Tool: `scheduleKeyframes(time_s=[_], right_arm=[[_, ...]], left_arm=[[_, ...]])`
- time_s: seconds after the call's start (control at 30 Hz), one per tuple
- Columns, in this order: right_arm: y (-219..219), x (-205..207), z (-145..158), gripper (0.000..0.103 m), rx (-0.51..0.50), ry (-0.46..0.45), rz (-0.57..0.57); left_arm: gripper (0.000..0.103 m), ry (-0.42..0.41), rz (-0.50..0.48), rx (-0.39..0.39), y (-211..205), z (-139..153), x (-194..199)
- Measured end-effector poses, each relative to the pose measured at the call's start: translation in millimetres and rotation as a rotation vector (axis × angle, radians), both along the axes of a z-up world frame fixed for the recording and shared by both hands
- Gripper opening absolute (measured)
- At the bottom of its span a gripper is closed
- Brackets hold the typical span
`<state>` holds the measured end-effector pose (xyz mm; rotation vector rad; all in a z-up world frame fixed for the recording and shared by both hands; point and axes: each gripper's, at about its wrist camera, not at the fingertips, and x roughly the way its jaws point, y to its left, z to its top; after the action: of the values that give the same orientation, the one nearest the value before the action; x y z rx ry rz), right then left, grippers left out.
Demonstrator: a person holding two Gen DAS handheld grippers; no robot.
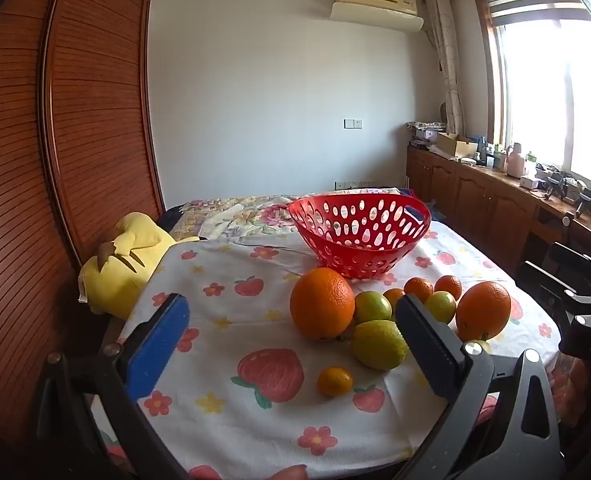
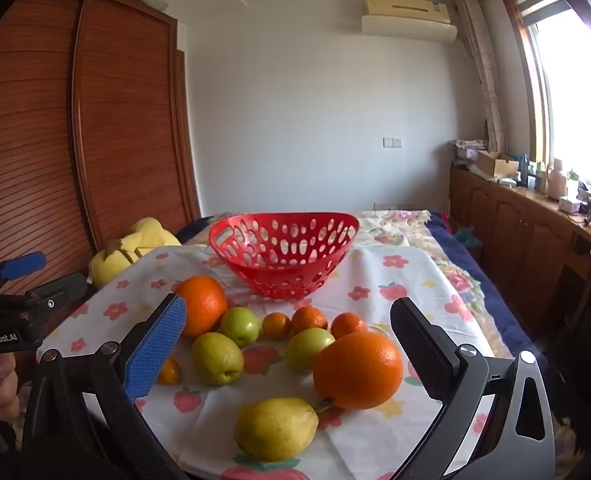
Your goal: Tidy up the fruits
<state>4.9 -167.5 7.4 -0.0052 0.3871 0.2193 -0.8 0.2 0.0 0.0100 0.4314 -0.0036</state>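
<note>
A red perforated basket (image 1: 359, 236) (image 2: 283, 252) stands empty at the far side of a strawberry-print cloth. In front of it lie two big oranges (image 1: 321, 303) (image 2: 357, 370), several small mandarins (image 1: 334, 381) (image 2: 309, 319), green apples (image 1: 372, 306) (image 2: 239, 325) and yellow-green pears (image 1: 379, 344) (image 2: 276, 429). My left gripper (image 1: 291, 344) is open and empty, hovering before the fruit; it also shows at the left edge of the right wrist view (image 2: 35, 280). My right gripper (image 2: 287, 344) is open and empty, with the near big orange between its fingers' line.
A yellow plush toy (image 1: 123, 260) lies at the cloth's left edge beside a wooden wardrobe (image 1: 75, 120). Wooden cabinets (image 1: 475, 196) with clutter run along the right wall under the window. The cloth (image 1: 235, 312) covers a floral bedspread.
</note>
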Motion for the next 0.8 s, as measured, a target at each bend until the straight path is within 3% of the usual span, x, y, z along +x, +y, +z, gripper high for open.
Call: scheduleKeyframes(time_s=[0.8], right_arm=[[2.1, -1.1, -0.5, 0.103, 0.002, -0.007, 0.001]], left_arm=[[0.103, -0.003, -0.003, 0.023, -2.1, 5.3, -4.1]])
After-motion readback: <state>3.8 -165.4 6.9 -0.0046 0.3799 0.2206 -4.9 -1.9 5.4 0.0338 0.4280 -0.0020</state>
